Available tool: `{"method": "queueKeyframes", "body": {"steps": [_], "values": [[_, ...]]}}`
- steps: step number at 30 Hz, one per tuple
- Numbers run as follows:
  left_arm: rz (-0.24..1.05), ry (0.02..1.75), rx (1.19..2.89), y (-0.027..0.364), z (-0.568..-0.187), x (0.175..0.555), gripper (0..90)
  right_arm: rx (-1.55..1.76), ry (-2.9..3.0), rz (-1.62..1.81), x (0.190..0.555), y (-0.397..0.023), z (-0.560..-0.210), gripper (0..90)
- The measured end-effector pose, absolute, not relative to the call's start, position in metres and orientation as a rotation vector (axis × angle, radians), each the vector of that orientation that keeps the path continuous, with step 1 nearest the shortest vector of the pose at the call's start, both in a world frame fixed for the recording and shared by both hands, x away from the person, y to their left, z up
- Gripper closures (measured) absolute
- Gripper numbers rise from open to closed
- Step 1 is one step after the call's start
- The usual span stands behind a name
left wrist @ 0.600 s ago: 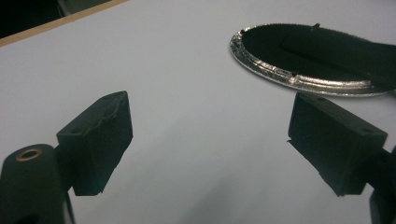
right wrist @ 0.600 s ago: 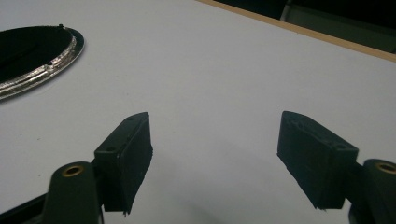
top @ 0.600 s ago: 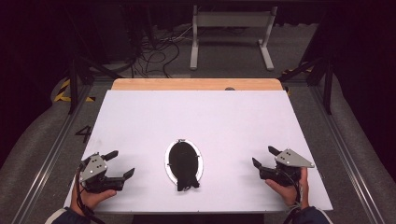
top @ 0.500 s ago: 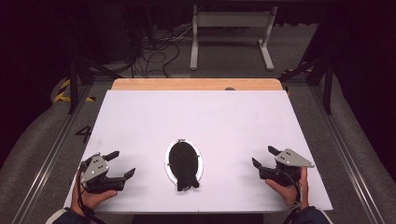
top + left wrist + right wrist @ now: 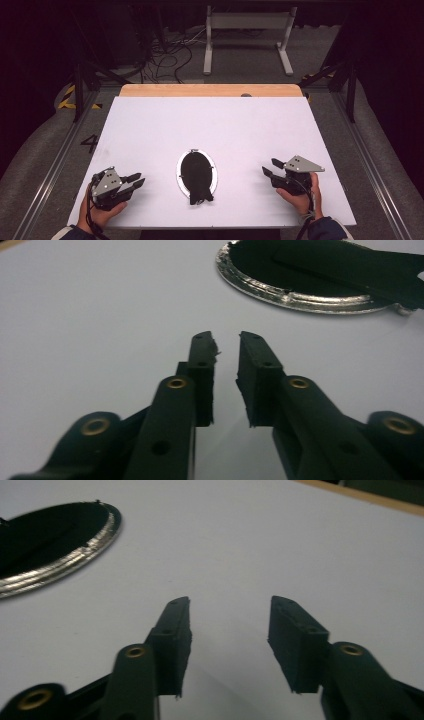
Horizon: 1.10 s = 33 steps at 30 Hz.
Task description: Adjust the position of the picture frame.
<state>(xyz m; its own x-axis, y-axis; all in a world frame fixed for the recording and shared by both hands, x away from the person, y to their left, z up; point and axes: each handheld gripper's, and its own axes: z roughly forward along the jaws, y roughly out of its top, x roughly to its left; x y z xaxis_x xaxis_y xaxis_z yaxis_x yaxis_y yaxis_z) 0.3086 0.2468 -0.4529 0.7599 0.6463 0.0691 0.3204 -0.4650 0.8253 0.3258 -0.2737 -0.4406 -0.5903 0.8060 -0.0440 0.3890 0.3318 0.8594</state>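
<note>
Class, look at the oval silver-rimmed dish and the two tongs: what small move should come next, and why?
Probably bring the right tongs in toward the oval dish. Both tongs rest apart from it near the table's front edge, empty, and the right jaws stand wider than those of the left tongs, readier to take its rim.

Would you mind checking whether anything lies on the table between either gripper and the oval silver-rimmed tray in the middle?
Nothing visible does. Bare white table lies between the left gripper and the tray, and between the right gripper and the tray. Both grippers are open and empty.
</note>
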Motion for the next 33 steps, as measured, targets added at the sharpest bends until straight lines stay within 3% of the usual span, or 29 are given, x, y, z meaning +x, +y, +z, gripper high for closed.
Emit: {"method": "queueKeyframes", "body": {"steps": [2, 3, 6, 10, 18, 33], "values": [[0.442, 0.699, 2.109, 0.237, -0.454, 0.314, 85.5, 1.062, 2.159, 1.180, 0.328, -0.271, -0.442, 71.6], [0.442, 0.699, 2.109, 0.237, -0.454, 0.314, 87.5, 1.062, 2.159, 1.180, 0.328, -0.271, -0.442, 71.6], [0.368, 0.683, 2.141, 0.219, -0.457, 0.322, 90.0, 1.024, 2.216, 1.160, 0.333, -0.258, -0.445, 84.7], [0.346, 0.649, 2.203, 0.199, -0.462, 0.326, 90.0, 0.974, 2.272, 1.169, 0.338, -0.238, -0.447, 89.6], [0.325, 0.641, 2.263, 0.174, -0.468, 0.334, 89.7, 0.903, 2.343, 1.144, 0.343, -0.201, -0.449, 90.0], [0.287, 0.659, 2.246, 0.164, -0.468, 0.345, 89.7, 0.866, 2.433, 1.135, 0.351, -0.159, -0.458, 90.0]]}}
